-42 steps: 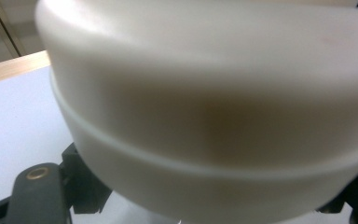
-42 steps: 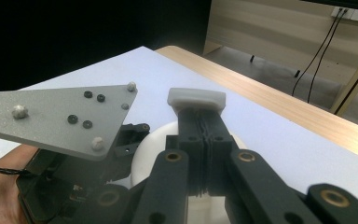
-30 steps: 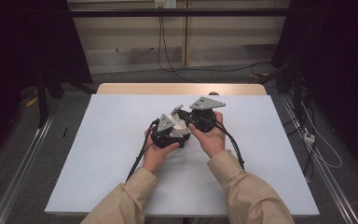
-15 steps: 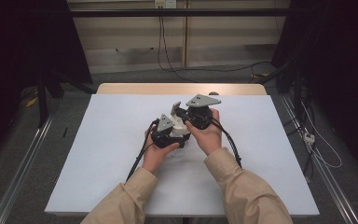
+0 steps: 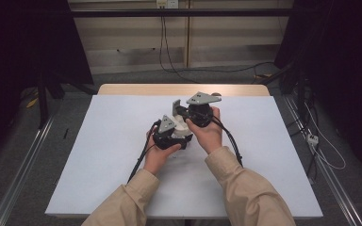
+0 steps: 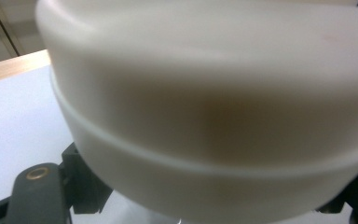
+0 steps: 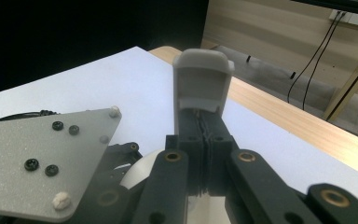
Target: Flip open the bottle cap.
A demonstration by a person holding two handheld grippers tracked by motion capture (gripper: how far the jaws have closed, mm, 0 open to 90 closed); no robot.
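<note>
A pale grey, flat plastic piece with a rounded top and a shallow recessed face [image 7: 201,79] stands upright between the black jaws of the right gripper [image 7: 204,140], which are pressed together on its lower end. In the high view the same piece [image 5: 176,105] rises just left of the right gripper [image 5: 199,113], above the middle of the table.

A smooth cream-white rounded object with a raised ridge around it [image 6: 214,121] sits right against the camera of the left gripper [image 6: 205,205]; it is too close and blurred to tell what it is. The jaws stand on either side of it, but whether they are clamped on it cannot be told. In the high view a white object [image 5: 181,127] shows at the front of the left gripper [image 5: 169,134].

The two grippers are just beside each other, each held in a hand with a beige sleeve [image 5: 245,188]. Black cables [image 5: 139,160] trail back from them over the white table cover [image 5: 99,141], whose far edge shows a light wood strip [image 5: 136,89].
</note>
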